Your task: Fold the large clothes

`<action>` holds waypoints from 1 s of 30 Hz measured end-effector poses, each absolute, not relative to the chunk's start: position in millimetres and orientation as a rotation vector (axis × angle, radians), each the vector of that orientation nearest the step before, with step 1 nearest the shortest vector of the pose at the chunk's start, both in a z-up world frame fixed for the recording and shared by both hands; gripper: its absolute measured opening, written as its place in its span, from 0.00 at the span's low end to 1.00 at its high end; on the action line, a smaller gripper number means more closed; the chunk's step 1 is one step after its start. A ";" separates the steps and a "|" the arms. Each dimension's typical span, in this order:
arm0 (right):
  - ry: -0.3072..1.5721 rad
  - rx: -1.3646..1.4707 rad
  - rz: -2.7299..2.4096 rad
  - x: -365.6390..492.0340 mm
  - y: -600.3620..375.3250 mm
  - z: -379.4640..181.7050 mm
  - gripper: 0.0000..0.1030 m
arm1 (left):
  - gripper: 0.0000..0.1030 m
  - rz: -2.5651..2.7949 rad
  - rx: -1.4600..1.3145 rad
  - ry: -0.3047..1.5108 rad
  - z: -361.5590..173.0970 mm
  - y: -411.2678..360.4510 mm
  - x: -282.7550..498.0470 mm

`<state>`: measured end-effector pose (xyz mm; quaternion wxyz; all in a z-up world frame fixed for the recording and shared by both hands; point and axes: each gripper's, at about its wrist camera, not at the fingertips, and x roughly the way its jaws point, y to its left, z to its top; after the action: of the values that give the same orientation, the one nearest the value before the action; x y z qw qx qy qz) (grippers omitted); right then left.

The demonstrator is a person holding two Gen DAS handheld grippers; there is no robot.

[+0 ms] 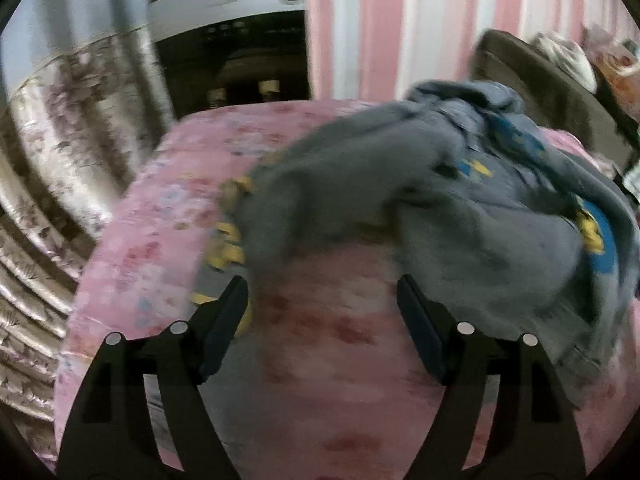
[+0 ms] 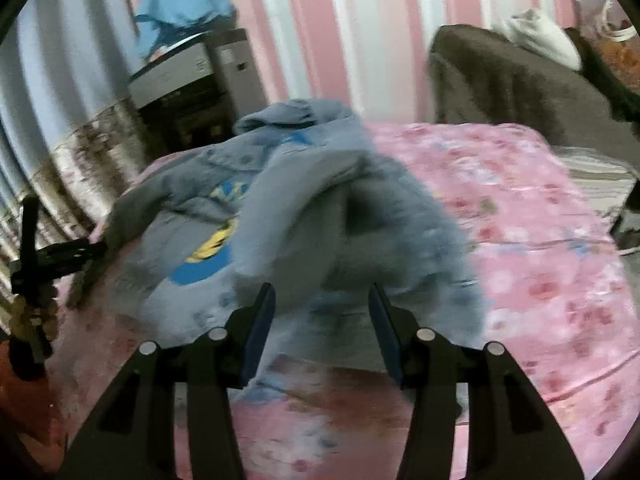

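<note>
A grey-blue hooded garment (image 1: 440, 200) with a blue and yellow print lies crumpled on a pink flowered bedspread (image 1: 320, 360). In the left wrist view it fills the upper right. My left gripper (image 1: 322, 284) stands wide open just in front of it, with only bedspread between its fingers. In the right wrist view the garment (image 2: 320, 208) is bunched in the middle, a sleeve draped over the body. My right gripper (image 2: 321, 292) is open at the garment's near edge. Cloth lies between and beyond its fingertips, but the pads do not press on it. Both views are blurred.
A dark brown blanket (image 2: 520, 92) with a white cloth (image 2: 536, 36) on it lies at the back right. A grey cabinet (image 2: 192, 68) with a blue bag (image 2: 180, 4) on top stands behind the bed. A patterned curtain (image 1: 60, 160) hangs left. The bedspread (image 2: 540, 260) lies bare on the right.
</note>
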<state>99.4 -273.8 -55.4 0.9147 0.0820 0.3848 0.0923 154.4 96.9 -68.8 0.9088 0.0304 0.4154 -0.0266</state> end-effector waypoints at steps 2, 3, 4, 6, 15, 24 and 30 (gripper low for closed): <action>0.804 0.199 0.225 102.6 -266.0 -64.6 0.48 | 0.77 -0.073 0.079 0.852 -72.1 83.5 150.8; 0.816 0.212 0.245 104.6 -261.8 -69.5 0.48 | 0.77 -0.075 0.086 0.852 -74.1 78.2 149.8; 0.826 0.220 0.265 106.3 -257.6 -74.8 0.48 | 0.77 -0.080 0.085 0.858 -76.1 74.4 150.1; 0.848 0.220 0.293 113.0 -249.0 -86.5 0.44 | 0.77 -0.095 0.067 0.870 -78.8 69.1 148.8; 0.704 0.064 0.154 110.2 -279.4 -45.1 0.02 | 0.78 -0.074 0.086 0.883 -82.5 53.0 142.8; 0.703 -0.355 -0.412 165.2 -395.8 -22.1 0.02 | 0.79 -0.080 0.101 0.910 -90.9 37.4 152.3; 0.867 -0.177 -0.374 182.1 -439.2 -62.2 0.21 | 0.81 -0.090 0.112 0.929 -95.9 32.8 157.4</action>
<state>182.1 -439.2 -62.2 0.8868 -0.0853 0.4170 -0.1800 157.4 32.8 -95.9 0.8916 0.0542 0.4476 -0.0432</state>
